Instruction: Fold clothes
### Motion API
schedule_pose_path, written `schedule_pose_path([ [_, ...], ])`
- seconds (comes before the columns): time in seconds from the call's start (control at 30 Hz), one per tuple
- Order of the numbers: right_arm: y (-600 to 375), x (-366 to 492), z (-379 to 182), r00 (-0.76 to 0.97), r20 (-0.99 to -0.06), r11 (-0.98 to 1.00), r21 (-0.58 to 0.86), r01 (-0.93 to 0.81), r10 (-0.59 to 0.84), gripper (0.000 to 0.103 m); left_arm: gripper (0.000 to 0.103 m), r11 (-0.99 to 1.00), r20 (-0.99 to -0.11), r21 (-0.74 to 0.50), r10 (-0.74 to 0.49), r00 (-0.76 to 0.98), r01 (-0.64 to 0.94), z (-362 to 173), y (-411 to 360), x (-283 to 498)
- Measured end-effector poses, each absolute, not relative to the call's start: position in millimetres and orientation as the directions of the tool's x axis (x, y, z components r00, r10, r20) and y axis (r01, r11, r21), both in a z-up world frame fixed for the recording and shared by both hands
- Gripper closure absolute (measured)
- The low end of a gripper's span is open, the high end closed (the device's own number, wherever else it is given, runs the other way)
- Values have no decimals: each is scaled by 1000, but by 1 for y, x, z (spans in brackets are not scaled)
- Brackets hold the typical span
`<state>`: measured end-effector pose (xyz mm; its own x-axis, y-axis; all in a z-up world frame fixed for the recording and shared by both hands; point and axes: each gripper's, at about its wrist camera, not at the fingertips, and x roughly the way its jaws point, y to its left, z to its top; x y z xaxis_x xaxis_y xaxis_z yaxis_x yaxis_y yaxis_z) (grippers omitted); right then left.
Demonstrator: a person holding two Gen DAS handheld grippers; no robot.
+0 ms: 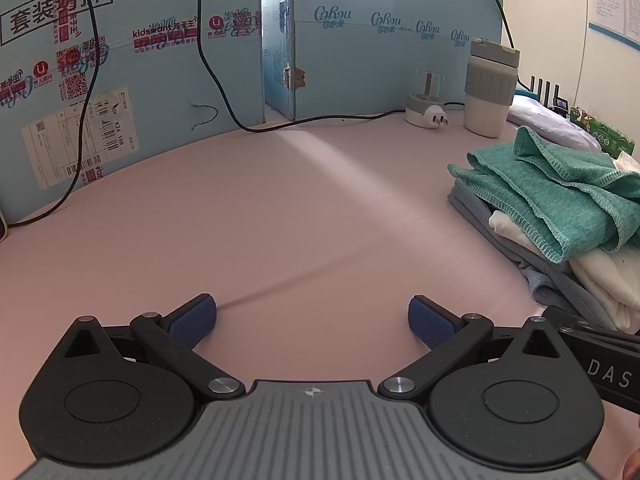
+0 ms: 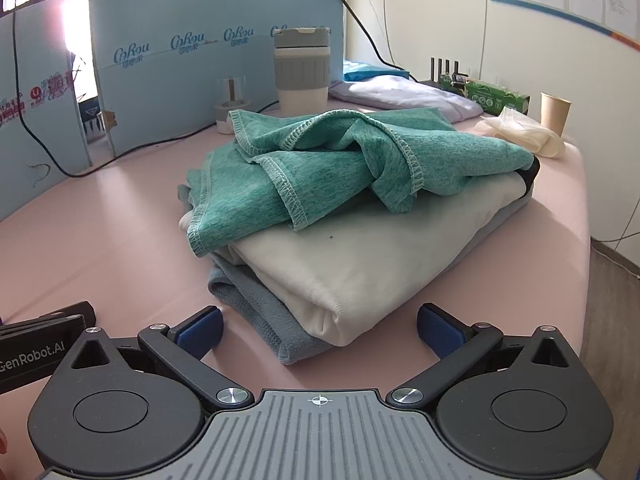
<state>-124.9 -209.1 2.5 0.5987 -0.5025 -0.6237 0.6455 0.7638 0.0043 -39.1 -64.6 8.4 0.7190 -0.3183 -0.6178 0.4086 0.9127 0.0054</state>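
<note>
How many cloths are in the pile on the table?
3 visible: green cloth on top, white cloth in the middle, grey cloth at the bottom. More may be hidden.

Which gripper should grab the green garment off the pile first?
Probably right. The right gripper is open and faces the pile squarely, the green garment straight ahead. The left gripper, also open, faces bare sheet, with the pile off to its side.

The left gripper (image 1: pixel 312 320) is held low and level, jaws spread wide, blue pads (image 1: pixel 194 318) gripping nothing; the right gripper (image 2: pixel 320 326) matches it, wide and empty. The two sit side by side.
</note>
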Motion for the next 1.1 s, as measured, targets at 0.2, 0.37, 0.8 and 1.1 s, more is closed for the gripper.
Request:
schedule_pose_path([
  [0.2, -209, -125, 3, 603, -621, 766, 7, 643, -501, 0, 0, 911, -618, 5, -321, 718, 411, 9, -64, -39],
  [0.37, -210, -126, 3, 607, -619, 767, 10, 641, -499, 0, 0, 912, -618, 6, -319, 719, 411, 9, -64, -39],
  [0.8, -210, -128, 2, 613, -615, 769, 16, 639, -496, 0, 0, 913, -618, 6, -318, 719, 408, 9, -64, -39],
  [1.1, -210, -128, 2, 615, -614, 770, 18, 637, -495, 0, 0, 913, -617, 6, -318, 720, 408, 9, -64, -39],
])
